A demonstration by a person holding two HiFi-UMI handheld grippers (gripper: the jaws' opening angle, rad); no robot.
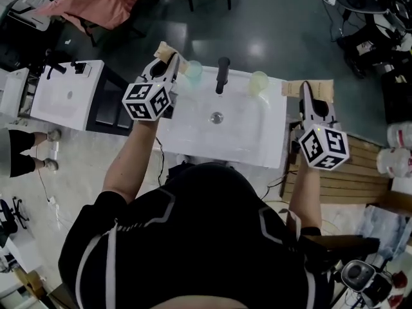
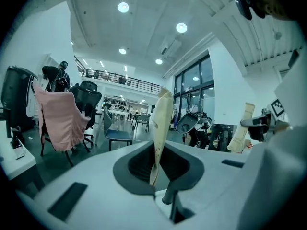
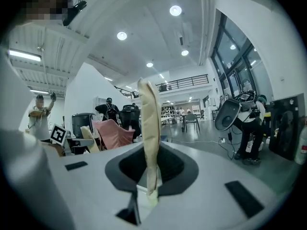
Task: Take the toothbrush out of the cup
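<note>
Over a white sink, each hand holds a toothbrush in a beige sleeve. My left gripper is shut on one toothbrush above the sink's back left corner, close to a pale blue-green cup. In the left gripper view this toothbrush stands upright between the jaws of my left gripper. My right gripper is shut on the other toothbrush past the sink's right edge, right of a pale yellow cup. In the right gripper view that toothbrush rises from my right gripper, a pale green end showing below.
A black tap stands at the back of the sink between the two cups. A second white basin is on the left, a slatted wooden board on the right. A pink cloth hangs over a chair.
</note>
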